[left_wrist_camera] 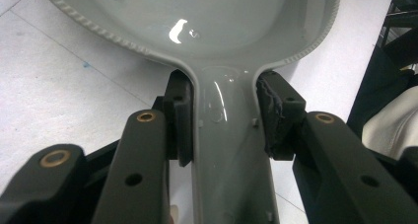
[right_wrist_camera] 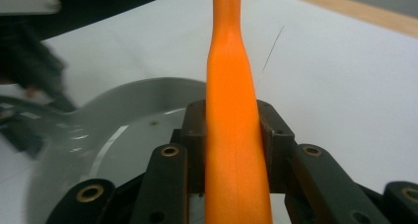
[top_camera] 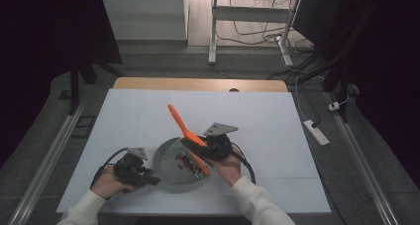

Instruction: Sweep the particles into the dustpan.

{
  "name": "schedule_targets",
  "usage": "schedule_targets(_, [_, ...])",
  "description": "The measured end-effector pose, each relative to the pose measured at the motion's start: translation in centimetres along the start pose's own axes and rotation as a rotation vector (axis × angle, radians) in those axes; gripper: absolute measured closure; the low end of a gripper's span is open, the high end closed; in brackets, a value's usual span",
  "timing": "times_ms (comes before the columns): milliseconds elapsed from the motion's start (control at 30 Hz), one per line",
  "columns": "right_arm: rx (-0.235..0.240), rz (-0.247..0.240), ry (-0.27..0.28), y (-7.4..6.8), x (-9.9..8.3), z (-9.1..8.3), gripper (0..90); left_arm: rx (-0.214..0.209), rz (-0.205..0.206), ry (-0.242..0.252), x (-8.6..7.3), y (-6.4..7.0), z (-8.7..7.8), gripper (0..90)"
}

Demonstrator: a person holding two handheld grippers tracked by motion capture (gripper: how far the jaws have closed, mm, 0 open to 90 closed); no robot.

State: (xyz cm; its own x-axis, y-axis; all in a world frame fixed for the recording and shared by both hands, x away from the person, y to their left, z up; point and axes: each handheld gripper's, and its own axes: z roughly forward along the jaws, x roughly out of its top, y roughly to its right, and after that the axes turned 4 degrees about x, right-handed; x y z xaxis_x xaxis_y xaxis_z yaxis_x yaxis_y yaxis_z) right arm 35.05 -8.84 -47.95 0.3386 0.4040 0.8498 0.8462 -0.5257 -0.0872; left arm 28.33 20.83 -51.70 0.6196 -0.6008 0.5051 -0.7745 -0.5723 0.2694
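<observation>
On the table, left tool [top_camera: 148,178] grips one grey pan [top_camera: 171,158]; right tool [top_camera: 200,148] grips one orange spatula [top_camera: 185,131].

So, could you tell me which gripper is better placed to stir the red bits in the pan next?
Right. The right gripper already clamps the orange spatula over the red bits, while the left gripper holds the pan's handle.

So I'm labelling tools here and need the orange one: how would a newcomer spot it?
Start at the white table and find the grey pan near its front edge, held at its handle by the left gripper. The orange spatula slants up out of that pan, clamped in the right gripper. It is the one bright, long, slim thing among grey and black.
</observation>
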Motion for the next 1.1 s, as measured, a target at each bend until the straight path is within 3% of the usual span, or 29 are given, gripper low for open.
schedule_targets(100, [-0.053, 0.010, -0.031, 0.9, -0.8, 0.2, 70.0, 0.000, 0.000, -0.001, 0.0, 0.0, 0.0, 61.1])
schedule_targets(233, [-0.066, 0.022, -0.075, 1.2, -1.8, 1.0, 69.9, 0.000, -0.001, -0.001, 0.0, 0.0, 0.0, 61.1])
schedule_targets(433, [-0.033, 0.009, -0.044, -0.6, -2.0, 1.5, 70.0, 0.002, -0.001, -0.002, 0.0, 0.0, 0.1, 61.1])
schedule_targets(667, [0.079, 0.060, 0.024, -1.7, -1.4, 1.3, 70.0, 0.001, 0.000, 0.000, 0.0, 0.0, 0.0, 61.1])
schedule_targets(800, [0.026, 0.052, 0.068, -0.7, -0.7, 0.0, 70.0, -0.003, -0.003, 0.002, -0.1, -0.1, 0.1, 61.1])
schedule_targets(933, [-0.043, 0.050, 0.066, 0.7, -0.7, -1.0, 70.0, 0.000, -0.001, 0.004, -0.1, -0.1, 0.1, 61.1])
schedule_targets(1100, [-0.060, 0.073, 0.051, 1.8, -1.1, -1.3, 70.0, 0.000, -0.001, 0.004, -0.1, -0.1, 0.1, 61.1])
